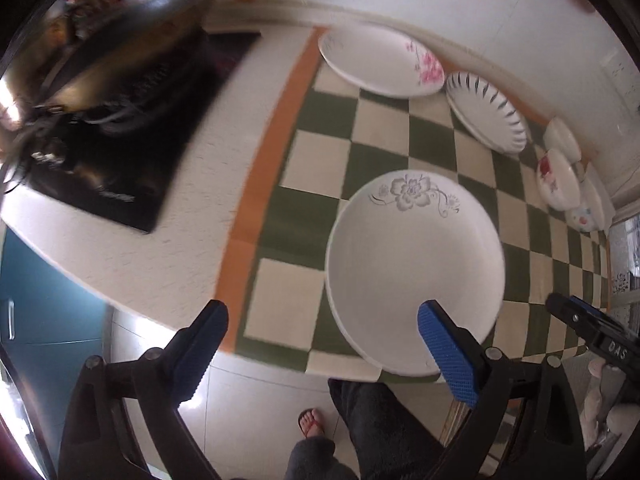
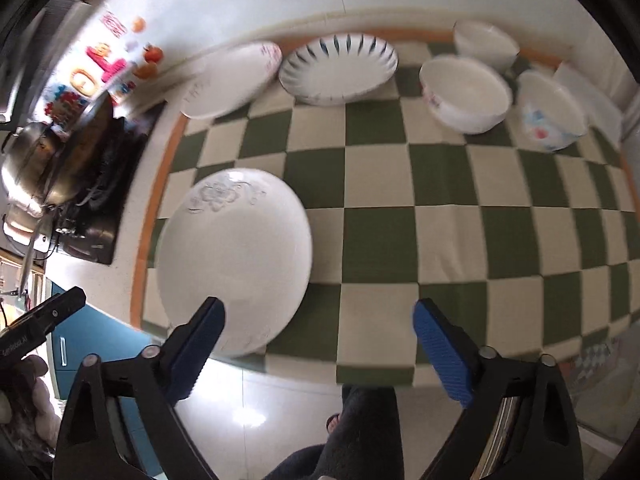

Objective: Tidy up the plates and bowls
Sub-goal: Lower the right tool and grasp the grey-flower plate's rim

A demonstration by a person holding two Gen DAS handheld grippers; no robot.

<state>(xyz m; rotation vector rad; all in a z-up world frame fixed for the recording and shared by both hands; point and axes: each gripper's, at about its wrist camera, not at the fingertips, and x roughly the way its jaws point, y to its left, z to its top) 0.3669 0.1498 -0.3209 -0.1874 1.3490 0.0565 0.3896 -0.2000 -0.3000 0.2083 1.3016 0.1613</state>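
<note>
step: reach for grey-flower plate (image 1: 414, 268) | plate sat low centre on the checked mat (image 1: 360, 132) | left gripper (image 1: 320, 344) and right gripper (image 2: 318, 344) gaped wide, empty | you needed one finger under the near rim before closing

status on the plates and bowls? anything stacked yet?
Nothing stacked yet. Three plates lie apart: grey-flower plate near the edge, pink-flower plate and striped plate at the back, bowls beside them. Left gripper and right gripper open, empty. All sorting remains.
</note>
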